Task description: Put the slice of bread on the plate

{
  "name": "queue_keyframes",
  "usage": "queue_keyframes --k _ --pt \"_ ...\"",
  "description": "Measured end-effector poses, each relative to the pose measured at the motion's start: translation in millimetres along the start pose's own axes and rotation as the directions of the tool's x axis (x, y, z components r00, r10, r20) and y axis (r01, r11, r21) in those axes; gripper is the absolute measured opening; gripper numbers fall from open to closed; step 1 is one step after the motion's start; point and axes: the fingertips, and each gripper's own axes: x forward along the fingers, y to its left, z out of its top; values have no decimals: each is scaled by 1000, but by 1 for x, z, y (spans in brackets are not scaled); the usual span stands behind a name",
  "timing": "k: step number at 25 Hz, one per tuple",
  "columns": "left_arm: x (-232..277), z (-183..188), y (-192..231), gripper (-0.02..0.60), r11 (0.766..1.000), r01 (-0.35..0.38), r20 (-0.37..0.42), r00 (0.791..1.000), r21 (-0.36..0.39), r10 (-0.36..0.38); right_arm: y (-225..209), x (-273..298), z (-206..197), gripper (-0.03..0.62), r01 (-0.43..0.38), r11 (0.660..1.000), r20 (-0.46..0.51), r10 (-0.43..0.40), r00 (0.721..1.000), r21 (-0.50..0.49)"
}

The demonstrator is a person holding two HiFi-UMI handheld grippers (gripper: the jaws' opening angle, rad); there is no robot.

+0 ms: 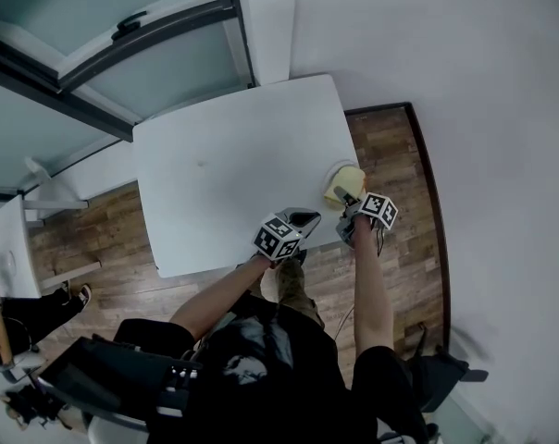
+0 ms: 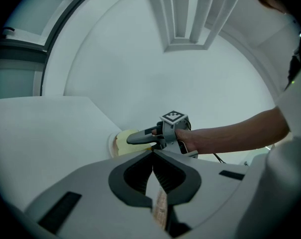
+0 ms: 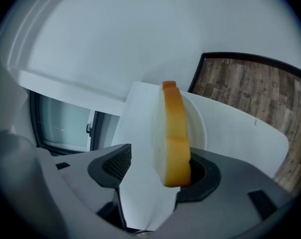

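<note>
1. While the right gripper [image 3: 158, 169] is hanging over the plate [image 1: 332, 168], its jaws are standing wide apart. The slice of bread [image 3: 173, 128] is leaning edge-on against one pad, and a clear gap is showing between it and the other pad, so nothing is clamping it.
2. The bread is sitting on or just above the plate, at about 4 o'clock on the white table [image 1: 229, 183], close to the table's edge. Whether it is lying flat I cannot tell.
3. The left gripper [image 2: 153, 172] is idling at roughly 8 o'clock from the plate, its jaws pressed together with nothing between them.
4. I am judging this to be the letting-go step, with the task nearly done.
5. The next move is calling for a straight backing-off toward 6 o'clock, with the jaws kept spread so that the touching pad is not dragging the slice off the plate's rim.
</note>
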Motion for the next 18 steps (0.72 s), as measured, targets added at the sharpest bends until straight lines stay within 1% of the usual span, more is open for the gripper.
queue_keyframes --k 3,4,5,6,8,12,14,15,17,18 --pt "3 -1 -6 5 1000 22 -15 1000 13 -22 -5 -6 -14 301 60 998 -66 -61 996 -11" --pt "3 -1 -6 5 1000 26 -19 999 14 -26 -6 -6 -20 330 66 998 -89 -67 994 -12" --pt "3 -1 -7 5 999 30 -24 999 13 -30 -8 -5 -24 340 69 997 -108 -71 992 -15" --pt "3 -2 -9 5 999 35 -30 999 15 -35 -11 -3 -28 341 80 997 -125 -82 989 -22" --pt "2 -2 -13 5 998 48 -46 998 28 -47 -21 -1 -32 341 128 991 -158 -133 978 -41" --pt "-4 -1 -13 5 998 56 -58 997 38 -54 -37 -9 -36 353 229 968 -171 -245 954 -106" --pt "-7 -1 -10 5 998 50 -57 997 27 -48 -42 -10 -40 353 261 947 -186 -295 937 -186" --pt "-7 -2 -9 5 999 48 -58 997 22 -47 -44 -10 -44 353 274 931 -198 -324 925 -242" --pt "-9 -5 -10 5 999 49 -62 997 21 -48 -48 -11 -50 353 294 886 -219 -386 896 -359" --pt "-10 -6 -10 5 999 49 -66 997 24 -47 -49 -13 -53 353 298 870 -222 -404 887 -393"
